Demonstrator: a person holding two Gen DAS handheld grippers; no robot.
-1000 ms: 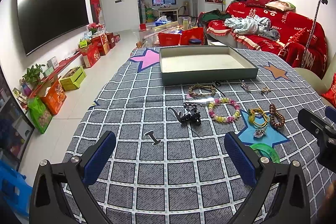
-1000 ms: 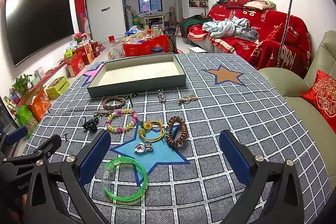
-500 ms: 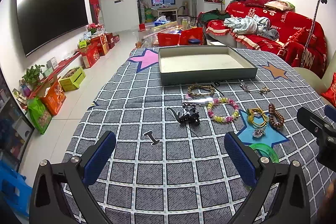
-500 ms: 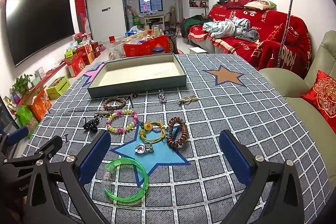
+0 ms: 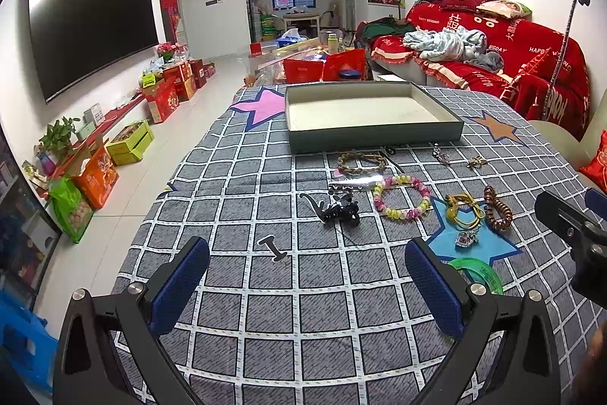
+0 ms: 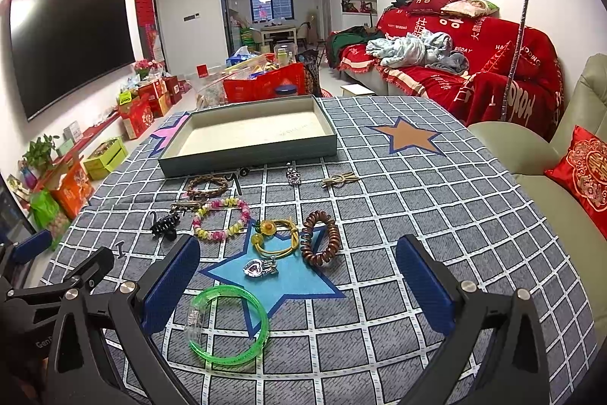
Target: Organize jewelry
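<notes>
**Nothing has moved yet: both grippers wait over the spread**

We compare this moment with the views from 1 second and half a second back and find almost no change. The left view has crept a touch nearer the table; every piece lies where it lay. We take that to mean sorting has not begun.

Our left gripper (image 5: 307, 287) stands wide open and holds nothing, low over the checked cloth (image 5: 235, 192), with a small dark pin (image 5: 274, 247) just ahead between its fingers. Our right gripper (image 6: 297, 285) is equally wide and empty, and the green bangle (image 6: 227, 323) lies just in front of it, beside its left finger.

The tray (image 6: 248, 160) sits at the far side of the table, and we see nothing in it. All the jewelry is still outside it: a black claw clip (image 5: 339, 211), a pastel bead bracelet (image 6: 222, 217), a yellow cord piece (image 6: 275, 234), a brown coil band (image 6: 320, 241), a heart charm (image 6: 260, 267) and a braided bracelet (image 6: 206, 185) nearest the tray.

We judge the bangle the likeliest first pick for the right gripper.
</notes>
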